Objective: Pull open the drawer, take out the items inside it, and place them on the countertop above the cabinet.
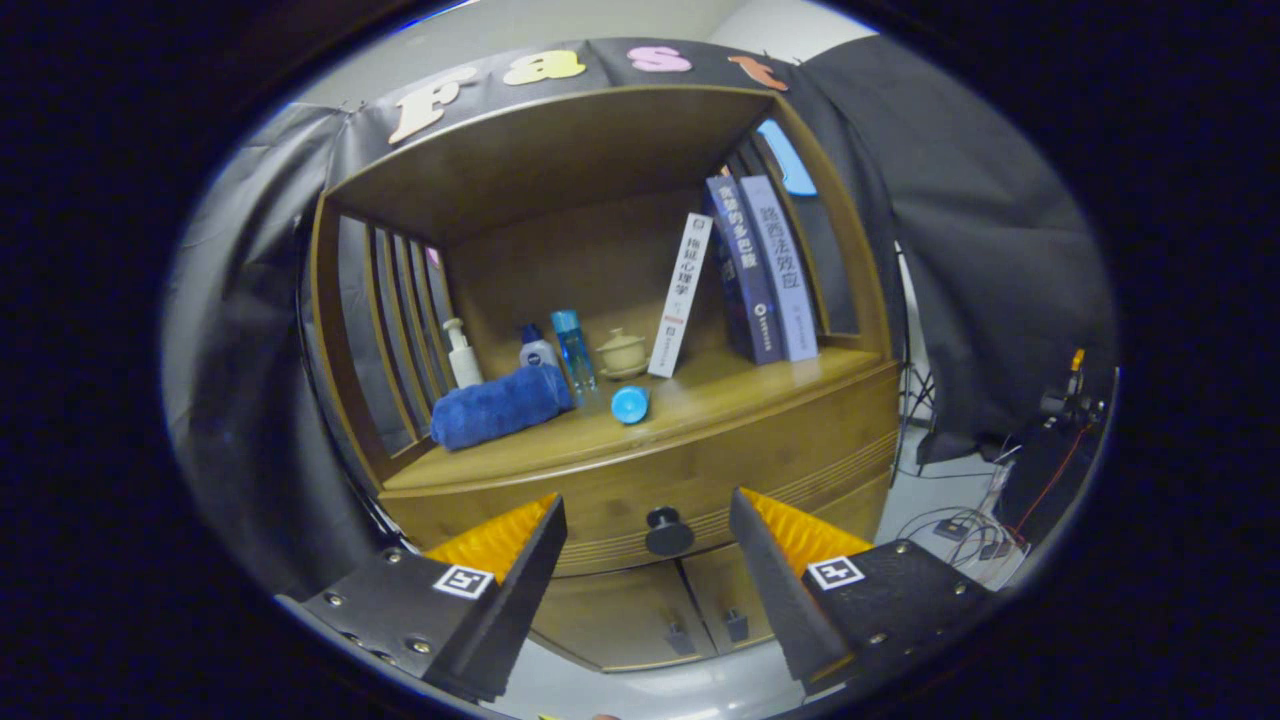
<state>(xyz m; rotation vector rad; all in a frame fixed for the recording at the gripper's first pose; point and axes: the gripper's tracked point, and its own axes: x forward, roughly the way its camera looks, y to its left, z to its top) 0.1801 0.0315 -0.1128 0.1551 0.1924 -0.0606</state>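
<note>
tongs (648, 545) spread wide, pinching nothing, aimed at drawer (690, 480) under the worktop (700, 395) of the wooden cabinet. drawer shut; contents hidden. dark round knob (668, 531) centred between the fingers, just beyond tips. likely rigid wood, moderate drag on slides. best hold: close on the knob, pull straight back. knob small and smooth, possibly slippery. towel (498, 405), bottles, books already on worktop.
</note>
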